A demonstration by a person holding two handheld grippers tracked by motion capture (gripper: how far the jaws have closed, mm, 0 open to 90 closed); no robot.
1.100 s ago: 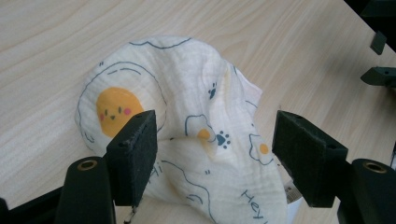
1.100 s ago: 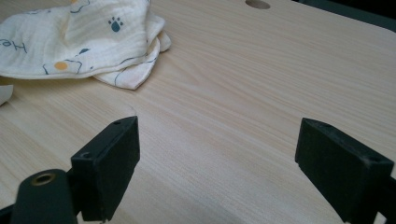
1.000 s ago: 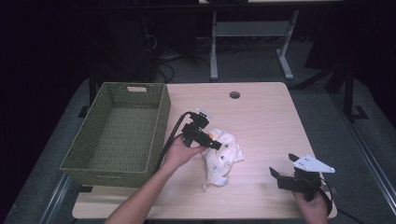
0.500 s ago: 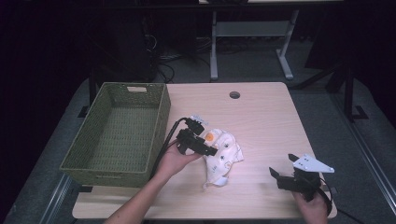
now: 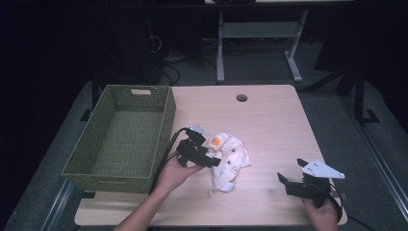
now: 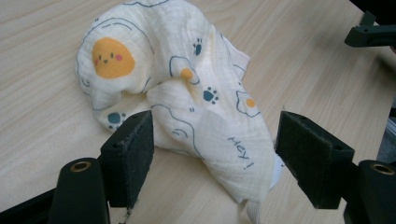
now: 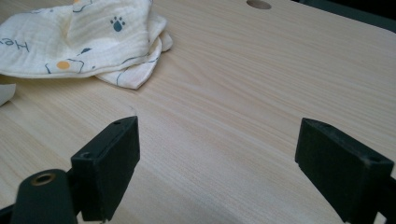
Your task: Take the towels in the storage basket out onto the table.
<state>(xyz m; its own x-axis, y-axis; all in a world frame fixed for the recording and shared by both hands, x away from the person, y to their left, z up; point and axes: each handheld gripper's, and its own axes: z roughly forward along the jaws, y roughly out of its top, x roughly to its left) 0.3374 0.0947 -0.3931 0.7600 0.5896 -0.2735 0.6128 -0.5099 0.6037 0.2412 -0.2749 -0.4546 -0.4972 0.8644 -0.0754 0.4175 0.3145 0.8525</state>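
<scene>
- Looking down from the high view, the left hand-held gripper sits at the near edge of a crumpled cloth in the middle of the light wood bench. The right hand-held gripper waits spread wide, well apart, near the front right corner. A green woven basket stands at the left. The room behind is dark.
- Left gripper view: both jaws are spread, one on each side of the cloth's front fold.
- Right gripper view: jaws wide apart over bare bench, holding nothing.

cloth: crinkled matt muslin | table: smooth pale wood | basket: woven green
</scene>
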